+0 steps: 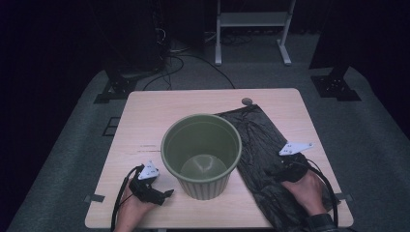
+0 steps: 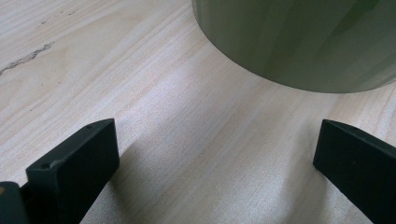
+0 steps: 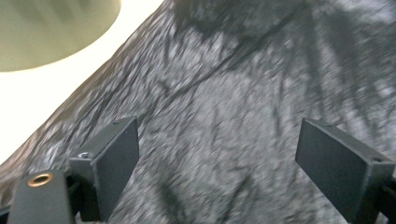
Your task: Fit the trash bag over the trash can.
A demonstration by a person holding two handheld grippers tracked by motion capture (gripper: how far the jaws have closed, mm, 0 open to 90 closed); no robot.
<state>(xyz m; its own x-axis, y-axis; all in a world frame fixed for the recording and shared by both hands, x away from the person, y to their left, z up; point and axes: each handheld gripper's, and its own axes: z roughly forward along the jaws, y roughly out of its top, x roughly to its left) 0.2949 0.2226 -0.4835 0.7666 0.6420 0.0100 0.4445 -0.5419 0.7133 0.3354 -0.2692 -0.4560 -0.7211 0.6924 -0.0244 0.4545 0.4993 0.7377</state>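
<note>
- The left gripper [image 1: 162,194] rested low on the table [image 1: 145,121] near the front edge, its jaws spread wide apart with only bare wood between them, clamped on nothing.
- In the left gripper view the green bin [image 2: 299,42] stood just ahead of those jaws, apart from them.
- The right gripper [image 1: 271,172] hovered over the black plastic bag [image 1: 256,140], its jaws also standing wide apart; in the right gripper view crumpled black film lay between and beyond them, but whether the tips touched it could not be told.
- The bag lay flat on the table's right half, its left edge running against or under the bin's right side; which one could not be made out.
- The bin stood upright at the table's middle, mouth open.
- The right gripper view was blurred, and both forearms were cut off by the bottom edge of the high view.
- A small round disc [image 1: 247,101] sat at the table's far edge.
</note>
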